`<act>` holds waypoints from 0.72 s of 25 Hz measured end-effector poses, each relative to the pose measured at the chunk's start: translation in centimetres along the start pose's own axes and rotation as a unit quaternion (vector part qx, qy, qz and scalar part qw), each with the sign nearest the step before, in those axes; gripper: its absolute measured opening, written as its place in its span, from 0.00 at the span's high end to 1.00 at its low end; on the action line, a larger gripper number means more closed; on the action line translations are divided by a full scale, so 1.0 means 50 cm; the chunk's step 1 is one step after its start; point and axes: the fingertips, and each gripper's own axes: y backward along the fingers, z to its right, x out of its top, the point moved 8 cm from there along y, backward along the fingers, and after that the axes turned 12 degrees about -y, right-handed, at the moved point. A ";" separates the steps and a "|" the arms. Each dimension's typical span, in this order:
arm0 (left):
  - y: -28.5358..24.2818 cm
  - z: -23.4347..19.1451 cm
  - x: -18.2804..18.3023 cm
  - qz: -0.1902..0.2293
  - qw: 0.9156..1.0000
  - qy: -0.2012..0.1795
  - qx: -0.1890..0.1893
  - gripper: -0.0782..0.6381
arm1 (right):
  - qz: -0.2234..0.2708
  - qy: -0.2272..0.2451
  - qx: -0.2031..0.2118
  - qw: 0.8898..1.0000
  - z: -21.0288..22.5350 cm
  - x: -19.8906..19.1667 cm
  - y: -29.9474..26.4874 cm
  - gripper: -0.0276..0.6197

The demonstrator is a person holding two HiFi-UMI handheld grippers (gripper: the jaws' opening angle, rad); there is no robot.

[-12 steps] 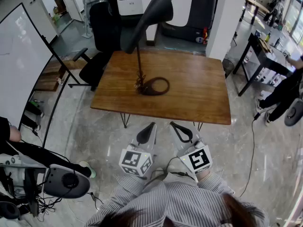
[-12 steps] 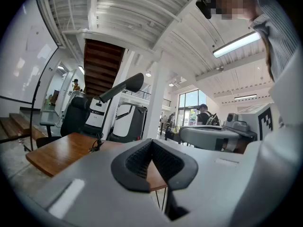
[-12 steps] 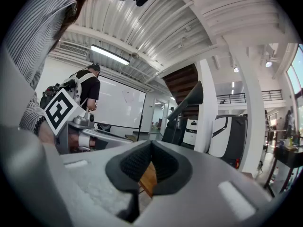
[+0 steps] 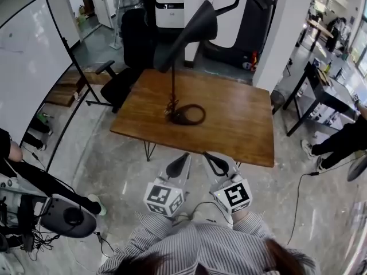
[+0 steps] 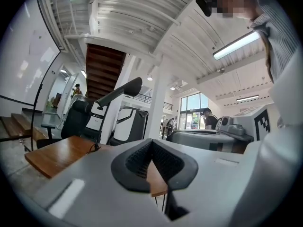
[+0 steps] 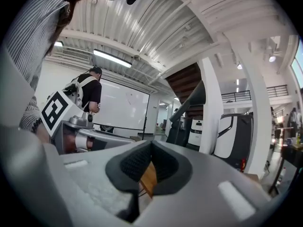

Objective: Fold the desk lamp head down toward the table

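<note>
A dark desk lamp stands on the wooden table [image 4: 235,125]. Its cone-shaped head [image 4: 186,36] is raised high on a thin stem [image 4: 173,79] above a ring base [image 4: 188,114]. My left gripper [image 4: 178,166] and right gripper [image 4: 215,164] hang side by side in front of the table's near edge, both shut with nothing between the jaws and well short of the lamp. The left gripper view shows its shut jaws [image 5: 151,143] with the lamp head [image 5: 118,91] far off at the left. In the right gripper view the shut jaws [image 6: 150,145] point level, the lamp head [image 6: 191,98] beyond.
A black office chair [image 4: 129,44] stands behind the table's far left corner, beside a whiteboard [image 4: 28,67] on a stand. A black side table [image 4: 321,90] and a person [image 4: 344,136] are at the right. A wheeled device with cables [image 4: 63,216] sits on the floor at left.
The head view has shifted slightly, so the table and lamp sit a little lower in frame and nearer the grippers. Both grippers stay shut; the lamp has not changed shape.
</note>
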 end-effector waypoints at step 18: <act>-0.028 0.037 -0.035 -0.010 0.999 0.011 0.032 0.89 | -0.005 -0.029 0.070 0.997 0.057 -0.024 0.043 0.95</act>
